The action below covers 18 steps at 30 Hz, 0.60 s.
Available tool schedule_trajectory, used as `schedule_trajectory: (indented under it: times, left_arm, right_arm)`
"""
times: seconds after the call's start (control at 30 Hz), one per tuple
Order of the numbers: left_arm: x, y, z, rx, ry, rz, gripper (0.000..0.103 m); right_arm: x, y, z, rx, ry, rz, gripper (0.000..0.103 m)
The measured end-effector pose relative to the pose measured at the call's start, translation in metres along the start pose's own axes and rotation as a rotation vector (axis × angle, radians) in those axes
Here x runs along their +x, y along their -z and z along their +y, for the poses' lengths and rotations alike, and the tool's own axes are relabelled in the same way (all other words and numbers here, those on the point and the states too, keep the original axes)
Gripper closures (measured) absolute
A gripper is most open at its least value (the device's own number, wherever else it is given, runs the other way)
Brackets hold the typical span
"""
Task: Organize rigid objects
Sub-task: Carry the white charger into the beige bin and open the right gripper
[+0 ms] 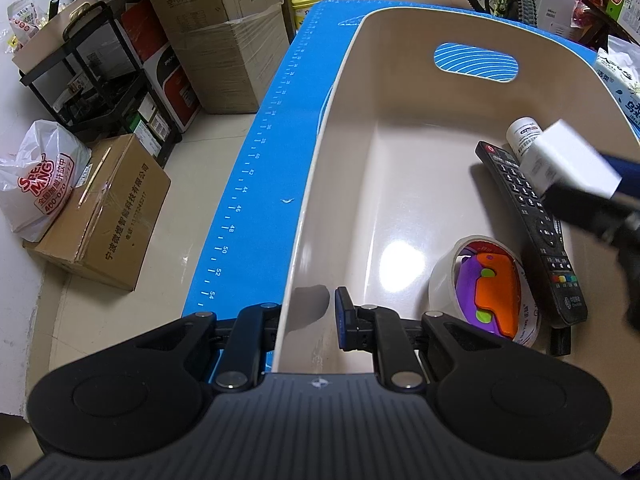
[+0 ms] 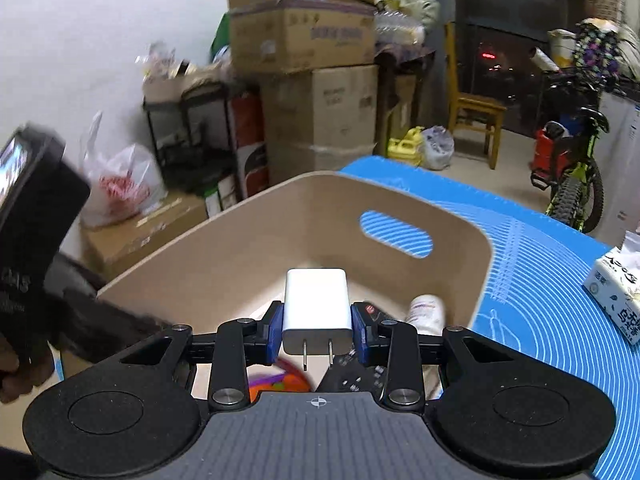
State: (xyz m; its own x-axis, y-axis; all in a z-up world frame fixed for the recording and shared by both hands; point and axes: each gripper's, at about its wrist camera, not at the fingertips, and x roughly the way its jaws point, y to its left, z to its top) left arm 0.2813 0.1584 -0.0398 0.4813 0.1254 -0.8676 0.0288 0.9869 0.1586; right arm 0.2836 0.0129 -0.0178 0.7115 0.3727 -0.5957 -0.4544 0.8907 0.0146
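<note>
Right gripper [image 2: 318, 326] pinches the charger [image 2: 317, 306] above the bin [image 1: 340, 160]; dropped here, it may strike the remote [image 1: 532, 232]. Left fingers [image 1: 344, 316] clamp the bin's wall.

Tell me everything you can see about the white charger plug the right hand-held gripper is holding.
The white charger plug is a smooth, glossy block with rounded corners, plastic by the look of it. Two flat metal prongs stick out of its near end, toward the camera. The right hand-held gripper clamps it by its two sides with blue pads; nothing else touches it. It hangs over the beige bin, above the remote and white bottle lying inside.
</note>
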Motion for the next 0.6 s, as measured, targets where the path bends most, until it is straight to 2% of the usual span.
schedule_trajectory:
  times: [0.33,0.5,0.6]
  left_arm:
    - [0.0,0.0,0.0,-0.001,0.003,-0.001,0.085]
    - [0.0,0.0,0.0,-0.001,0.002,-0.001,0.085]
    - [0.0,0.0,0.001,-0.001,0.001,-0.001,0.085]
  right_arm:
    - [0.019,0.011,0.019,-0.068,-0.015,0.126,0.06]
    - [0.021,0.013,0.016,-0.053,-0.019,0.145,0.06]
    - [0.018,0.012,0.012,-0.04,-0.023,0.129,0.052]
